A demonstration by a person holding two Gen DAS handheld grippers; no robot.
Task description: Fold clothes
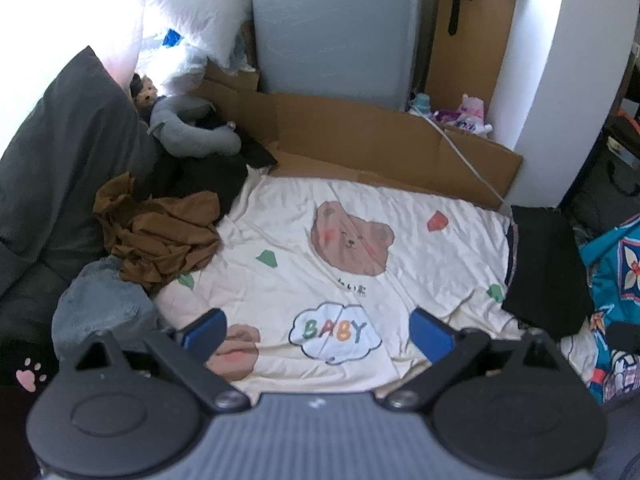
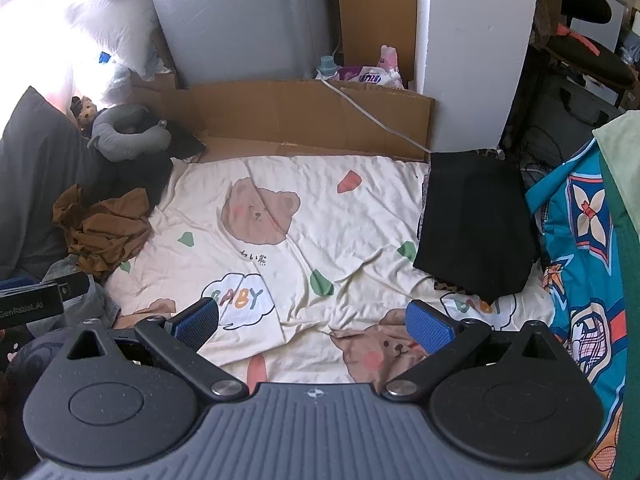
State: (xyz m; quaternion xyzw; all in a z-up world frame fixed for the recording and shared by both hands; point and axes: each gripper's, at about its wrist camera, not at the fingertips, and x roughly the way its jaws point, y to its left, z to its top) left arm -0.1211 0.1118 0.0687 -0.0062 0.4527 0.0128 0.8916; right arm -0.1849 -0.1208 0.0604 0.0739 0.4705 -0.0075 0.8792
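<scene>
**Both grippers spread over the bear sheet, clothes at either edge**

The left gripper (image 1: 318, 330) hangs above the cream bear-print sheet (image 1: 420, 264), its 2 blue pads wide apart and gripping nothing. The right gripper (image 2: 312, 322) is likewise spread and empty over the same sheet. A folded black garment (image 2: 476, 224) lies flat at the sheet's right edge, beside a teal patterned blanket (image 2: 580, 248). A crumpled brown garment (image 1: 160, 236) sits heaped at the left edge, with a grey-blue garment (image 1: 100, 312) just below it
</scene>
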